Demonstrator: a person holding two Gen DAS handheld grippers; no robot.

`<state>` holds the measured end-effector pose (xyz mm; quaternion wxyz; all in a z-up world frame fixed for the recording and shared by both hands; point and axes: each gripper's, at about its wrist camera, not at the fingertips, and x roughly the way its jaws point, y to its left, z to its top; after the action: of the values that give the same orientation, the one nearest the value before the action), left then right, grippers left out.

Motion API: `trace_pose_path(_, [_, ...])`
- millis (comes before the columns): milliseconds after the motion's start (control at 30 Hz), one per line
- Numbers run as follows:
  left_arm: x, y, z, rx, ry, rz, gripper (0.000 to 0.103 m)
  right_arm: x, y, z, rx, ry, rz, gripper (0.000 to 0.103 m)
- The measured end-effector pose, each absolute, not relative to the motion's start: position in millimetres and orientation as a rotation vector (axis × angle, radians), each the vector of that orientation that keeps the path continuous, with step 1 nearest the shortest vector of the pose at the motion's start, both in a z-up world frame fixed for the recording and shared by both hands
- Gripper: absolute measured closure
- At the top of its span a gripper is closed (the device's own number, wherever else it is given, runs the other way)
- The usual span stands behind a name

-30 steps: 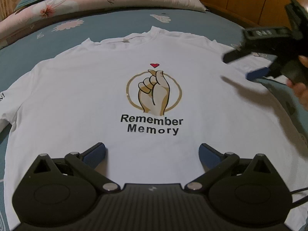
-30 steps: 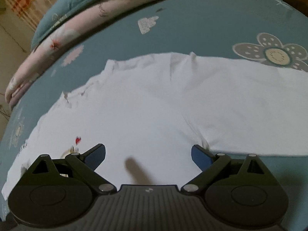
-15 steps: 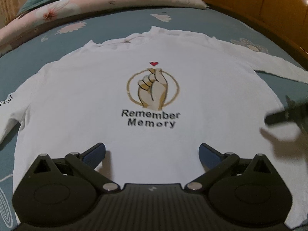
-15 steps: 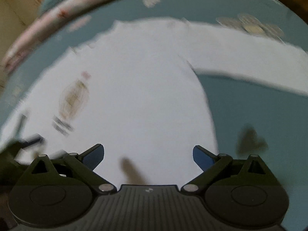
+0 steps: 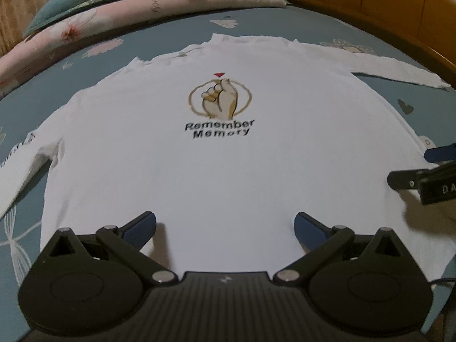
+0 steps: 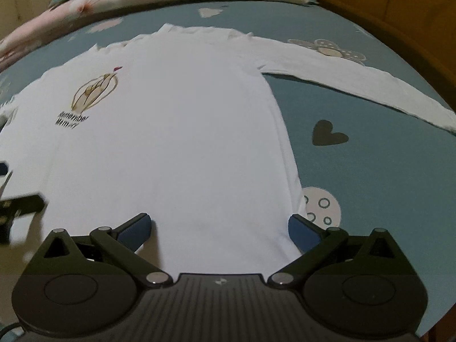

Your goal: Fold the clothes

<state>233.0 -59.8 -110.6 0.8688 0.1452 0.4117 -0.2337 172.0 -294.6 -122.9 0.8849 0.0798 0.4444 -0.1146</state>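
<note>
A white long-sleeved shirt (image 5: 222, 171) lies flat on the bed, face up, with a finger-heart print and the words "Remember Memory" (image 5: 219, 128). Its right sleeve (image 6: 356, 82) stretches out sideways over the sheet. My left gripper (image 5: 225, 225) hovers open over the middle of the hem end, nothing between its fingers. My right gripper (image 6: 218, 225) is open too, above the hem's right corner, with the shirt's side edge just inside its right finger. In the left wrist view the right gripper's fingers (image 5: 439, 154) enter from the right edge.
The bed has a teal sheet (image 6: 370, 171) with flower, heart and dot patterns. Pink floral and teal pillows (image 5: 128, 2) lie along the far side. A wooden bed frame (image 5: 384, 8) curves round the back right.
The right gripper has swung back from the shoulder and sleeve area down to the hem's right corner. The left gripper has stayed almost in place. The shirt has not moved.
</note>
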Motion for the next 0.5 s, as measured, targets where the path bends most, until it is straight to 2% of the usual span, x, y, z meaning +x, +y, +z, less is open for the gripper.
trace_pose_path(333, [235.0,-37.7,-117.9,0.219,0.891,-0.530,0.001,137.1,-261.0,-101.6,0.213,1.056,-0.213,0.000])
trace_pose_path(500, [231.9,-31.7,-118.4,0.224,0.901,-0.544,0.001,123.2,-223.0,-69.4,0.134,1.003,-0.159,0.000])
